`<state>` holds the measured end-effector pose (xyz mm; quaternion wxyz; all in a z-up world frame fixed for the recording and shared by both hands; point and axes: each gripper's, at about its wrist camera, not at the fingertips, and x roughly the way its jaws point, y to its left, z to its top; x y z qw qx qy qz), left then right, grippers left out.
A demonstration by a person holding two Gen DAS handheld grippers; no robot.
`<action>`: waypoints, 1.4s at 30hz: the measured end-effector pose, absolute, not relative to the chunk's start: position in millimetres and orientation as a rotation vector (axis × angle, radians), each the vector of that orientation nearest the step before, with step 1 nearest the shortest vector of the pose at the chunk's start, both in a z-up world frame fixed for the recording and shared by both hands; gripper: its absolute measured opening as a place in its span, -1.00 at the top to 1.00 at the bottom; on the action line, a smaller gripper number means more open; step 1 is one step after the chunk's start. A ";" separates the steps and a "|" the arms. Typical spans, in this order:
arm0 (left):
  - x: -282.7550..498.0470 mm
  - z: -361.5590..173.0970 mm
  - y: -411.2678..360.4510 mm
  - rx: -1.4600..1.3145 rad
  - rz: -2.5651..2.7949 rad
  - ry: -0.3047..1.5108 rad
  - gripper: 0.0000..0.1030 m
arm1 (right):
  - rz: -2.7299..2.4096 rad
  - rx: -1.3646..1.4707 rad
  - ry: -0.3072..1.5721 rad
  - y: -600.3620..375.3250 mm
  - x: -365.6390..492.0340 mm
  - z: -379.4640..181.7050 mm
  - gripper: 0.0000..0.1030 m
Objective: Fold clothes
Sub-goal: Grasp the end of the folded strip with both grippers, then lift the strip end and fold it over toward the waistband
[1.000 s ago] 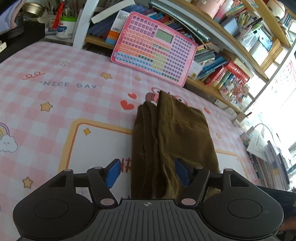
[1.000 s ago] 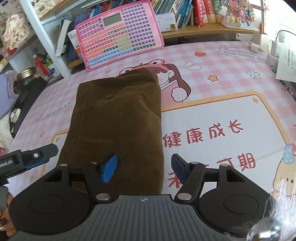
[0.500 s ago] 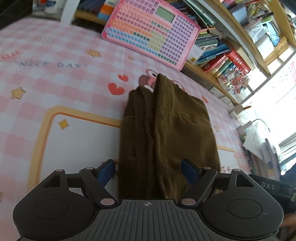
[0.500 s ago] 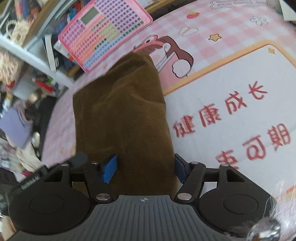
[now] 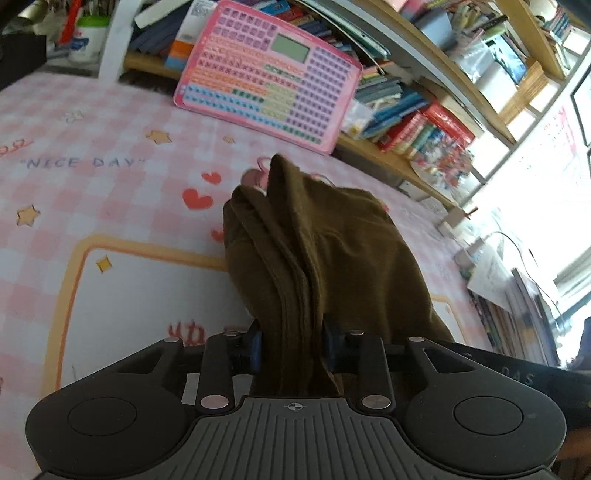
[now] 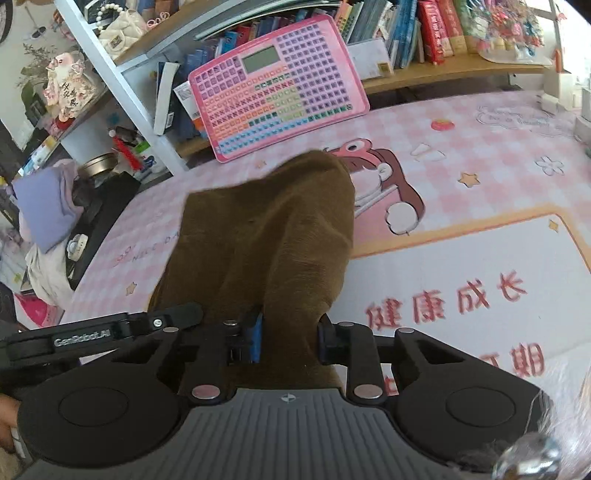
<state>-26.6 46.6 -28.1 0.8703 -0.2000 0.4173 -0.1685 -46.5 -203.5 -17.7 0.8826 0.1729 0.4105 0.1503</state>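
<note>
1 garment (image 5: 332, 251), 2 grippers (image 5: 293, 343) (image 6: 288, 338), 1 toy kbd (image 5: 269, 70)

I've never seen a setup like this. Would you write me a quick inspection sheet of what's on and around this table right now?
Surface: pink checked cartoon table mat, flat.
Job's things: brown garment, folded lengthwise, near end bunched and raised.
Clutter: pink toy keyboard leaning against the shelf; papers at the table's edge.
Grippers: left gripper and right gripper each have jaws shut on the garment's near end.
Cables: thin cable and a white charger near the window side.
Surroundings: bookshelf packed with books; white handbag on a shelf; lilac cloth beside the table.
</note>
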 end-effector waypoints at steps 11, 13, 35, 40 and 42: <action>-17.0 -59.7 58.7 -0.534 -0.348 0.970 0.05 | 0.277 0.442 0.997 -213.2 -34.1 -50.3 -0.14; -16.4 -61.8 58.9 -0.558 -0.354 0.961 -0.01 | 0.289 0.447 1.002 -212.4 -31.4 -52.6 -0.15; -51.6 -20.1 35.4 -0.469 -0.339 0.821 0.40 | 0.361 0.229 0.812 -193.6 -68.7 -10.1 0.52; -56.5 -15.3 19.5 -0.482 -0.321 0.806 0.40 | 0.389 0.222 0.800 -208.5 -70.4 -8.5 0.52; -58.6 -11.9 10.3 -0.474 -0.313 0.804 0.40 | 0.399 0.231 0.801 -218.4 -71.0 -7.7 0.52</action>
